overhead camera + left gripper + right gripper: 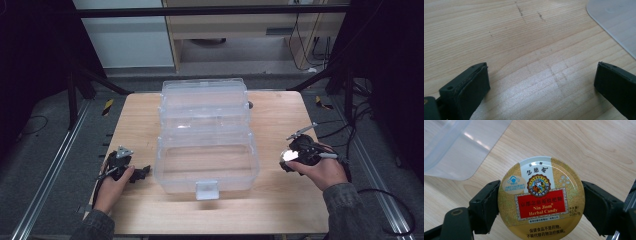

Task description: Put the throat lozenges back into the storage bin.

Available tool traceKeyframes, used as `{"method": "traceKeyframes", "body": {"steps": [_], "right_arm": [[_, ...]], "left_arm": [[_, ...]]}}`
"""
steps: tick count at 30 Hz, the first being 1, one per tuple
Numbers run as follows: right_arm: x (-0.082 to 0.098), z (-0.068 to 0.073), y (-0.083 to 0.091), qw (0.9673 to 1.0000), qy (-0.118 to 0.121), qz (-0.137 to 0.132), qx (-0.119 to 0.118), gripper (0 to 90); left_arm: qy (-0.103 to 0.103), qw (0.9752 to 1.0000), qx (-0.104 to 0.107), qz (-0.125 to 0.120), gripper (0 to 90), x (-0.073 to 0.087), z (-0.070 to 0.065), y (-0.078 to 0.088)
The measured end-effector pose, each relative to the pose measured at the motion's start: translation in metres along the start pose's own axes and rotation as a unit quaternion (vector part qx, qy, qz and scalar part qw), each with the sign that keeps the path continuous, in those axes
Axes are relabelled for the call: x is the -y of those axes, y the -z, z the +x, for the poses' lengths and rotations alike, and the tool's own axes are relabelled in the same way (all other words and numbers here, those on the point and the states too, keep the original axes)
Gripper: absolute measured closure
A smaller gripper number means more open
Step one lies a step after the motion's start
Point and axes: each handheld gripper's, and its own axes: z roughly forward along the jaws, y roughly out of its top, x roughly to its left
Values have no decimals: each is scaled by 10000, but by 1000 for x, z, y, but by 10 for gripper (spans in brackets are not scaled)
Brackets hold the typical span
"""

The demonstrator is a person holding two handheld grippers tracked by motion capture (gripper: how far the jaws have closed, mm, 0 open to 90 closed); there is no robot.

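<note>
The right gripper (540, 207) clamps its fingers on the Nin Jiom candy tin (541, 199), right of the clear storage box (206, 145). Keep it level. Left gripper (541, 85) gapes empty over the bench (524, 45).

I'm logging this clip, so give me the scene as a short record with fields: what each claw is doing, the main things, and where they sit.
Surface: wooden table
Main thing: clear plastic box, open and empty, in the middle of the table
Held thing: round candy tin, gold with a red label
Right claw: shut on the candy tin, jaws on its two sides, right of the box
Left claw: open, nothing between its jaws, low over the table to the left of the box
</note>
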Motion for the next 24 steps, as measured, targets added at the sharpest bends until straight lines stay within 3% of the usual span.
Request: {"method": "traceKeyframes", "body": {"steps": [24], "right_arm": [[-32, 12, 37, 9991, 331, -254, -23, 209]], "left_arm": [[0, 10000, 2, 1, 0, 0, 0, 0]]}}
